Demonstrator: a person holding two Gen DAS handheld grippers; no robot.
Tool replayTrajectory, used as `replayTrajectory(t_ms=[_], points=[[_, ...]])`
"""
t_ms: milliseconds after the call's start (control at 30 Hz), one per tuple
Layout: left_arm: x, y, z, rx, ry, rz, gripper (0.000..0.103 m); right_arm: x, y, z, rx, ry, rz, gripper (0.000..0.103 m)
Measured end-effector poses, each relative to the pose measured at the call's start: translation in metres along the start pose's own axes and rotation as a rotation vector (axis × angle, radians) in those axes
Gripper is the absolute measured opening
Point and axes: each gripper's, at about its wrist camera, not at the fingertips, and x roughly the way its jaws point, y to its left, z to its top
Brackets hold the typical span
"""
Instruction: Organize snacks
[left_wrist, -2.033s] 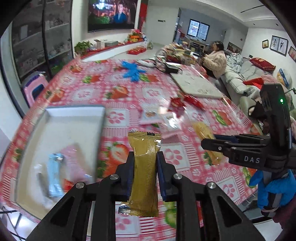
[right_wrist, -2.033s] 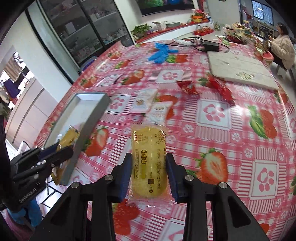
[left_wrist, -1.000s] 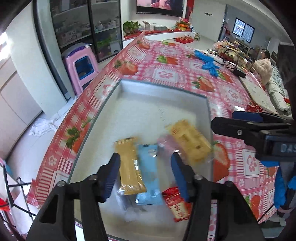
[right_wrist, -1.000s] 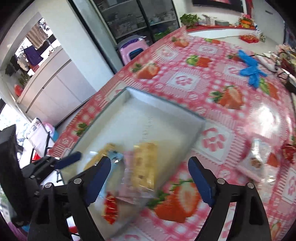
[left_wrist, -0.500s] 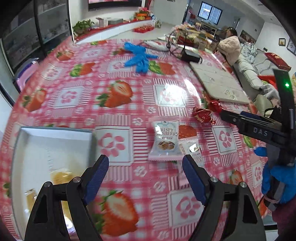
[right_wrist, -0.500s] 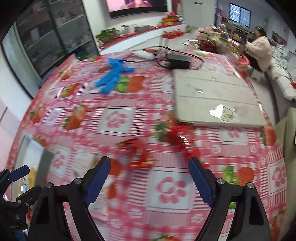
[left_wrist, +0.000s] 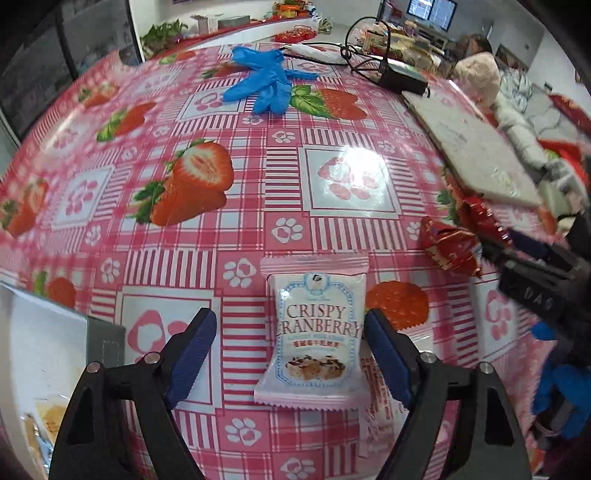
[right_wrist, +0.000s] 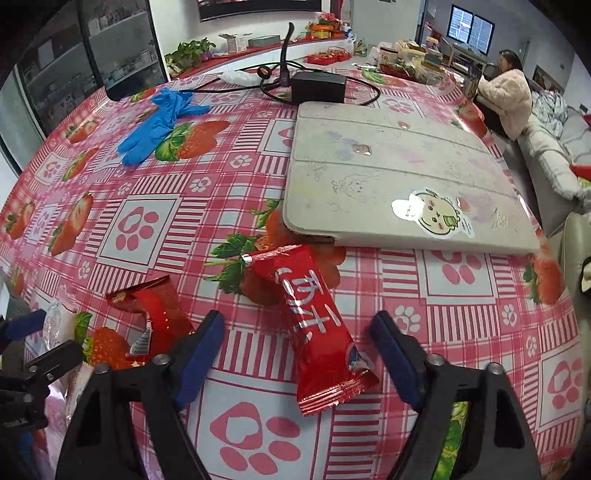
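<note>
My left gripper (left_wrist: 286, 354) is open and straddles a pink "Crispy Cranberry" packet (left_wrist: 316, 339) lying on the strawberry tablecloth; the packet sits nearer the right finger. A second pale packet (left_wrist: 376, 402) lies partly under it. The grey tray (left_wrist: 48, 343) with snacks inside shows at lower left. My right gripper (right_wrist: 297, 347) is open around a long red snack bar (right_wrist: 314, 325). A second red wrapper (right_wrist: 151, 314) lies left of it, and shows in the left wrist view (left_wrist: 448, 245) by the right gripper.
Blue gloves (left_wrist: 264, 81) lie at the far side of the table. A white closed tablet case (right_wrist: 399, 177) lies right behind the red bar, with a black power adapter (right_wrist: 317, 86) and cables beyond. A person in a light coat (right_wrist: 504, 94) sits past the table.
Both grippers dropped their snacks into the tray, swung back over the table and came down low: the left around the cranberry packet, the right around the red bar.
</note>
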Motion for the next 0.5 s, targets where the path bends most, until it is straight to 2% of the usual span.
replayTrajectory(t_ms=[33,67,100,200,300,500], points=[[0.000,-0.003,-0.001,0.015,-0.012,0.026,0.071,-0.001,-0.001,0.000,0.003,0.004,0.011,0.029],[-0.003,-0.005,-0.002,0.022,-0.028,0.017,0.059,-0.003,-0.003,-0.001,0.015,0.016,0.037,0.024],[-0.006,-0.006,-0.002,0.026,-0.037,0.003,0.041,-0.004,-0.004,-0.003,0.020,0.021,0.043,0.024],[-0.016,-0.001,-0.012,-0.007,-0.031,-0.043,0.041,-0.018,-0.006,-0.017,0.025,0.019,0.060,0.024],[-0.038,0.002,-0.036,0.002,-0.071,0.016,0.041,-0.041,-0.008,-0.043,0.028,0.023,0.090,0.024],[-0.077,0.003,-0.122,0.032,-0.093,0.051,0.041,-0.084,-0.004,-0.105,0.038,0.007,0.117,0.024]])
